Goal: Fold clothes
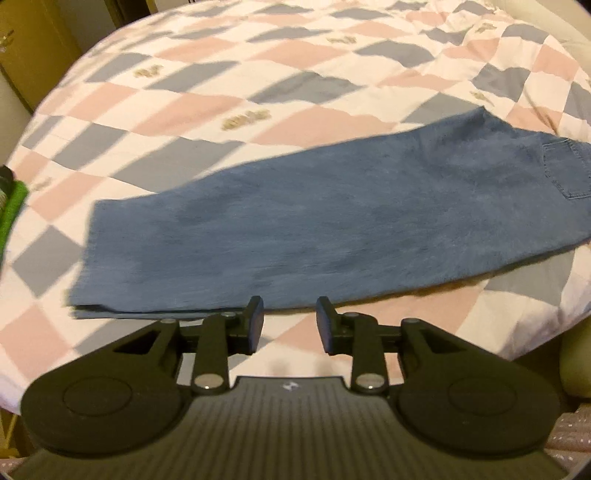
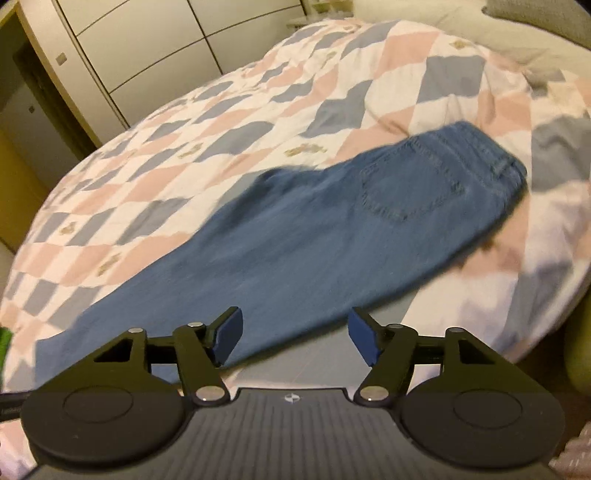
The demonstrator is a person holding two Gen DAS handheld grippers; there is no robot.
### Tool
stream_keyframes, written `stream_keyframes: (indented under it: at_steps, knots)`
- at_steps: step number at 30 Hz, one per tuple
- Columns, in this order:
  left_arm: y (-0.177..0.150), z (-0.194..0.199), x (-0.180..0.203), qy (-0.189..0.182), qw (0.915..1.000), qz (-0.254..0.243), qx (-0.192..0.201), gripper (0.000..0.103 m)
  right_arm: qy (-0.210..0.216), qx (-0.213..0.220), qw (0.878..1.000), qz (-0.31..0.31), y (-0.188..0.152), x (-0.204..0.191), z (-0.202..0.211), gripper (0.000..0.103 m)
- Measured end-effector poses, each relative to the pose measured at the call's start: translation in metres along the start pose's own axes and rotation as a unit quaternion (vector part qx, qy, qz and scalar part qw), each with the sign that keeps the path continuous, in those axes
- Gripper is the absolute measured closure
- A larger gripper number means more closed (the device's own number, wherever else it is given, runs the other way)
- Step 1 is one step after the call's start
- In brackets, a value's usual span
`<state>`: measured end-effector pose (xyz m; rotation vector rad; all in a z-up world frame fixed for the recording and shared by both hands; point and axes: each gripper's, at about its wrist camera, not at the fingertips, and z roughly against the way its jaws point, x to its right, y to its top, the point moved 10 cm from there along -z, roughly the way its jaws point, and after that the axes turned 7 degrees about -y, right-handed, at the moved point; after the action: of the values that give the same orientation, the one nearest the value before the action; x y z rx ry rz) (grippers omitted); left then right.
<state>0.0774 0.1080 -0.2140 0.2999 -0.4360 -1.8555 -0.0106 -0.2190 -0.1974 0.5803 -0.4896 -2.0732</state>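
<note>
A pair of blue jeans (image 1: 295, 221) lies folded lengthwise, leg on leg, on a bed with a pink, grey and white checked quilt (image 1: 207, 107). In the left wrist view the hems are at the left and a back pocket (image 1: 565, 170) at the far right. My left gripper (image 1: 290, 325) is open, just short of the jeans' near edge, holding nothing. In the right wrist view the jeans (image 2: 314, 236) run from lower left to the waistband at upper right, with the back pocket (image 2: 410, 184) facing up. My right gripper (image 2: 295, 338) is open and empty, with its left finger over the jeans' near edge.
A green item (image 1: 13, 206) lies at the bed's left edge. White wardrobe doors (image 2: 129, 48) stand beyond the bed in the right wrist view. A pale pillow (image 2: 498, 33) sits at the bed's far right. The quilt (image 2: 221, 129) around the jeans is wrinkled.
</note>
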Motion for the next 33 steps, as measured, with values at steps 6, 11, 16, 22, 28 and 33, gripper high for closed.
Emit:
stream_keyframes:
  at_steps: [6,11,16,22,28,33]
  knots:
    - [0.000,0.053,-0.016,-0.004,0.9999,-0.003,0.013,0.064,0.020,-0.013,1.000,0.000,-0.018,-0.034,0.044,0.027]
    - [-0.003,0.072,-0.011,-0.008,1.0000,0.001,-0.003,0.062,0.022,-0.022,0.999,0.023,-0.016,-0.053,0.063,0.017]
    - [-0.003,0.077,-0.004,-0.004,0.9999,0.008,-0.014,0.060,0.031,-0.041,0.998,0.045,-0.013,-0.062,0.056,0.016]
    - [0.010,0.076,0.000,0.014,0.9997,0.018,-0.010,0.058,0.052,-0.051,0.995,0.073,0.007,-0.073,0.036,0.016]
    - [0.020,0.069,-0.007,0.020,0.9988,0.045,-0.004,0.054,0.072,-0.046,0.991,0.103,0.032,-0.086,0.019,0.015]
    - [0.029,0.075,-0.028,0.032,0.9978,0.057,-0.007,0.054,0.082,-0.049,0.990,0.108,0.043,-0.102,0.015,0.015]
